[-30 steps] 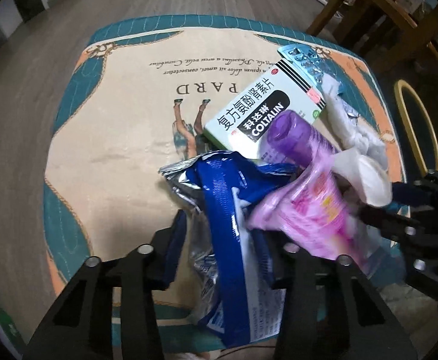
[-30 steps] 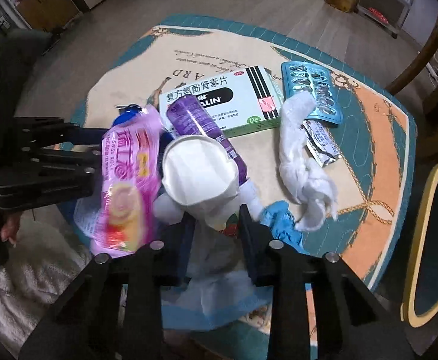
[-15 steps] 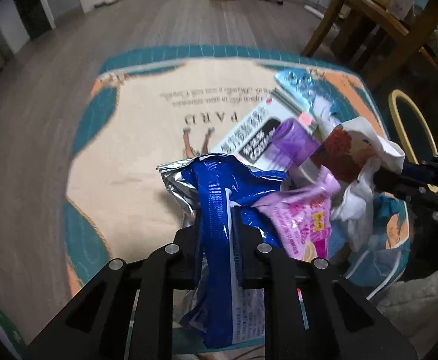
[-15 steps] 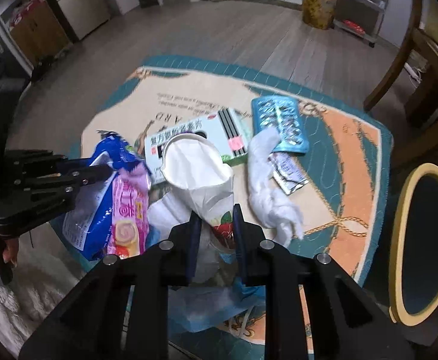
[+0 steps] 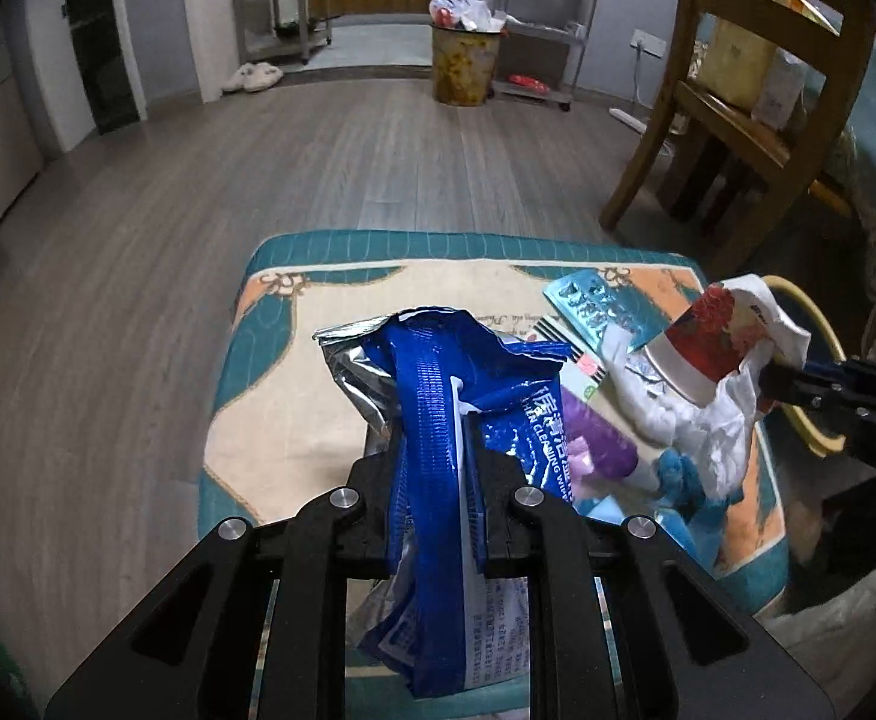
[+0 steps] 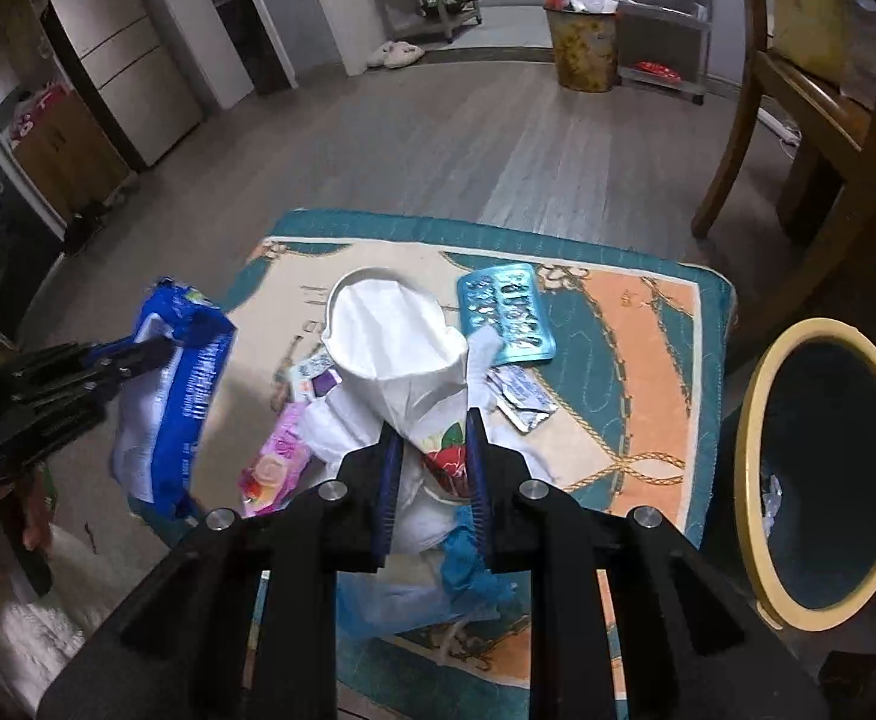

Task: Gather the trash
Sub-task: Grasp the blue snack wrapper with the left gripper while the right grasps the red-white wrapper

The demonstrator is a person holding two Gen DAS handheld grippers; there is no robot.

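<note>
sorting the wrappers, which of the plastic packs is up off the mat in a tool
The blue pack: the left tool pinches it and it hangs in the air. The pink pack lies flat on the mat, with no tool on it.

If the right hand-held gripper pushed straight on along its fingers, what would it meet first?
Likely the blue blister pack on the cushion, just beyond the paper cup it holds; depth is uncertain.

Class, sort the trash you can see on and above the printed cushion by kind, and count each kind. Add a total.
Plastic wrappers and packs: 2 (blue wipes pack, pink wrapper)
Paper cups: 1 (paper cup)
Blister sheets: 1 (blue blister pack)
Foil sachets: 1 (foil sachet)
Medicine boxes: 1 (medicine box)
Purple tubes: 1 (purple tube)
Total: 7
</note>
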